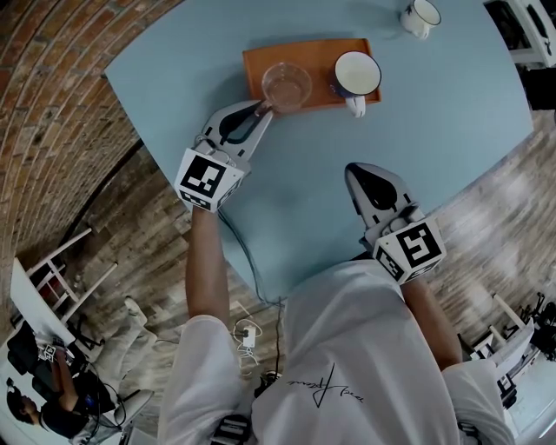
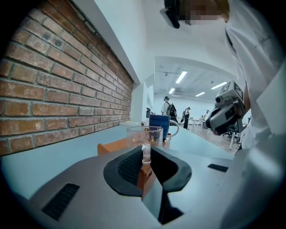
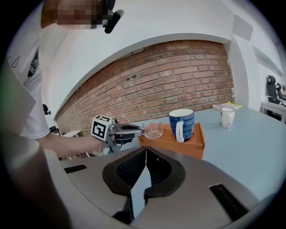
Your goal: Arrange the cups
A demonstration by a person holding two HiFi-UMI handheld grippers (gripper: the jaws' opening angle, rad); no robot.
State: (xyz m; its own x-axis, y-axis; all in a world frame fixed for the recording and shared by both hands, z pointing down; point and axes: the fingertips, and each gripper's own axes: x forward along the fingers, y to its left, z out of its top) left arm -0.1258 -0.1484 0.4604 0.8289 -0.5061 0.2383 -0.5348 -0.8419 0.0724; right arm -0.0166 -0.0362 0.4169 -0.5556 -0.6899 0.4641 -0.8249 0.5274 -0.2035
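Observation:
A clear glass cup (image 1: 286, 85) is over the left half of the orange tray (image 1: 261, 57); I cannot tell whether it rests on it. My left gripper (image 1: 263, 109) is shut on the cup's clear handle (image 2: 146, 152), which shows pinched between the pads. A blue mug (image 1: 357, 73) with a white inside stands on the tray's right half. A white mug (image 1: 420, 16) stands apart at the table's far right. My right gripper (image 1: 355, 171) is shut and empty over bare table, nearer me than the tray. The right gripper view shows the glass cup (image 3: 154, 131), blue mug (image 3: 182, 125) and left gripper (image 3: 139, 129).
The blue table (image 1: 174, 78) is rounded, with its edge close to my body. A brick wall (image 2: 53, 89) runs along the left. A flat white and yellow item (image 3: 227, 106) lies behind the white mug (image 3: 227, 117). Chairs and people are in the room beyond.

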